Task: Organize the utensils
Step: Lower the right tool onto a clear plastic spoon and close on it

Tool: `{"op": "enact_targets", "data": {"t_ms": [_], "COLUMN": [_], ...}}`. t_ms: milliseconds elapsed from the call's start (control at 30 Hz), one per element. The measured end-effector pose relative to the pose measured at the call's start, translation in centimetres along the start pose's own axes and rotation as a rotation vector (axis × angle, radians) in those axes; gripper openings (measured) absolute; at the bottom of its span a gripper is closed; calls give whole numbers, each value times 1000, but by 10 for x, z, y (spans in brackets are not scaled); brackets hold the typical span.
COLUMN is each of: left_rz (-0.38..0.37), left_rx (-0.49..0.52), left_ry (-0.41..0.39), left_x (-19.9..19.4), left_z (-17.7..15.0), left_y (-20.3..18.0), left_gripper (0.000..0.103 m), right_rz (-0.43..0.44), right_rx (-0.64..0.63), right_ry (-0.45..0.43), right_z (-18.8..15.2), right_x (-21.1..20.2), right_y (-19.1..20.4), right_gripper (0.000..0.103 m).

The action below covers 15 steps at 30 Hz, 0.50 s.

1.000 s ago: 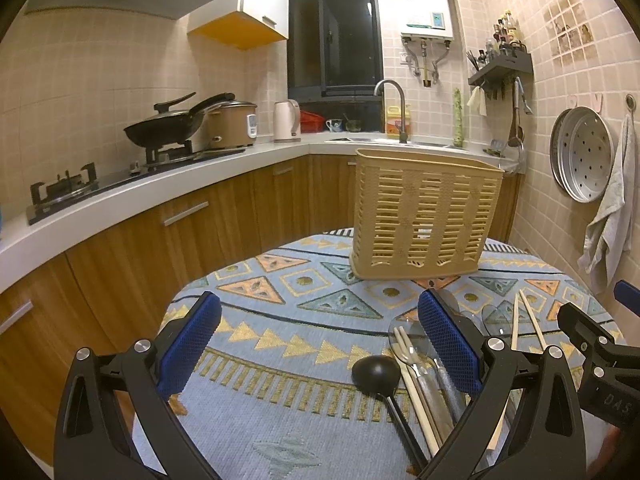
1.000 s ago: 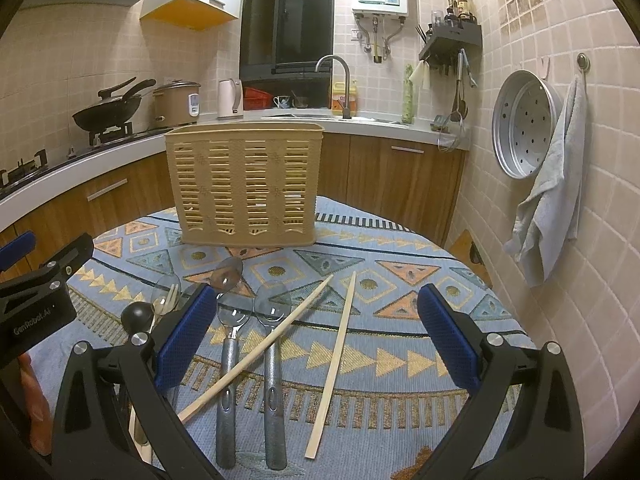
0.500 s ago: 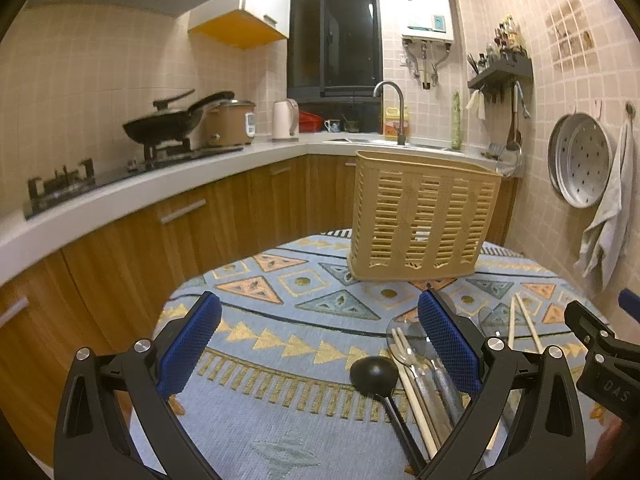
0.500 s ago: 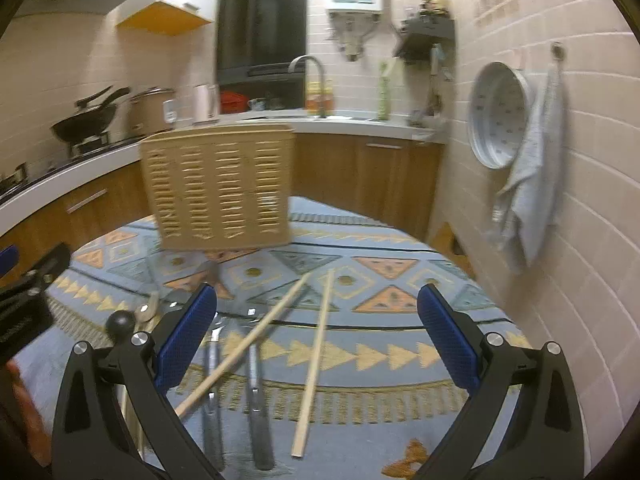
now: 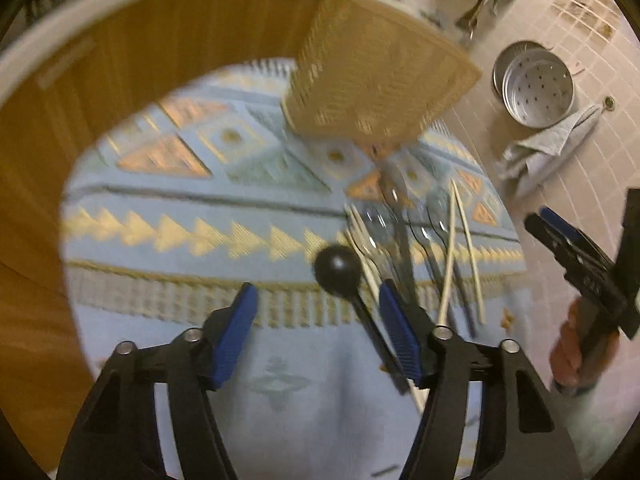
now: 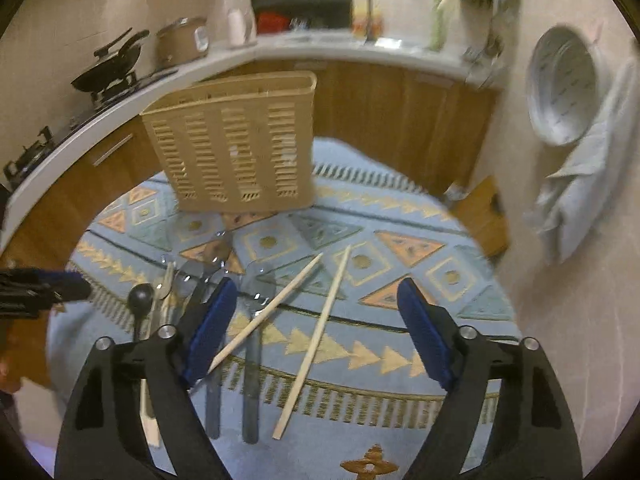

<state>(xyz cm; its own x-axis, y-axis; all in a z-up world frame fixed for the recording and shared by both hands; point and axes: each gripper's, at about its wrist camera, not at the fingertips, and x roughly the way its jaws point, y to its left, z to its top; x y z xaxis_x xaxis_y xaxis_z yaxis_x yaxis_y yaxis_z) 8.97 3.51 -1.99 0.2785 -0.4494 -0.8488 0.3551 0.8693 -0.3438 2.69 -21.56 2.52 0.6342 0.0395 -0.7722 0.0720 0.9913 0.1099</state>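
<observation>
A beige slotted utensil basket (image 6: 236, 148) stands upright at the far side of the patterned tablecloth (image 6: 400, 280); it also shows in the left wrist view (image 5: 376, 80). In front of it lie a black ladle (image 5: 338, 266), forks and spoons (image 6: 252, 320), and two wooden chopsticks (image 6: 312, 344). My left gripper (image 5: 320, 332) is open and empty just above the ladle's handle. My right gripper (image 6: 316, 336) is open and empty above the chopsticks and spoons.
Wooden cabinets (image 6: 400, 108) and a white counter curve behind the table. A steamer pan (image 6: 560, 84) and a grey towel (image 6: 580, 184) hang on the right wall. A wok (image 6: 112, 68) and rice cooker (image 6: 182, 40) sit on the counter.
Both grippers have tilted down toward the table and moved closer to the utensils. The left view has swung right and is blurred. Both stay open.
</observation>
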Motion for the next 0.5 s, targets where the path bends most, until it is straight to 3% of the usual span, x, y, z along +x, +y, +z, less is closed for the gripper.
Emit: {"op": "enact_targets", "data": {"t_ms": [67, 200, 367, 500], "left_rz": [7, 80, 195, 335], "left_rx": [28, 52, 85, 201], "left_ry": [72, 117, 122, 144], "left_x": [18, 37, 46, 56], "left_z": [-3, -7, -1, -1], "left_y": [-9, -25, -41, -65], "left_gripper": [52, 50, 48, 47], "right_rz": [41, 111, 187, 199], "right_rx": [15, 34, 25, 8], "right_ry": [78, 191, 258, 312], "right_z": [7, 10, 14, 20], "right_x": [14, 38, 48, 60], "right_y": [-6, -12, -8, -2], "right_gripper": [67, 57, 57, 57]}}
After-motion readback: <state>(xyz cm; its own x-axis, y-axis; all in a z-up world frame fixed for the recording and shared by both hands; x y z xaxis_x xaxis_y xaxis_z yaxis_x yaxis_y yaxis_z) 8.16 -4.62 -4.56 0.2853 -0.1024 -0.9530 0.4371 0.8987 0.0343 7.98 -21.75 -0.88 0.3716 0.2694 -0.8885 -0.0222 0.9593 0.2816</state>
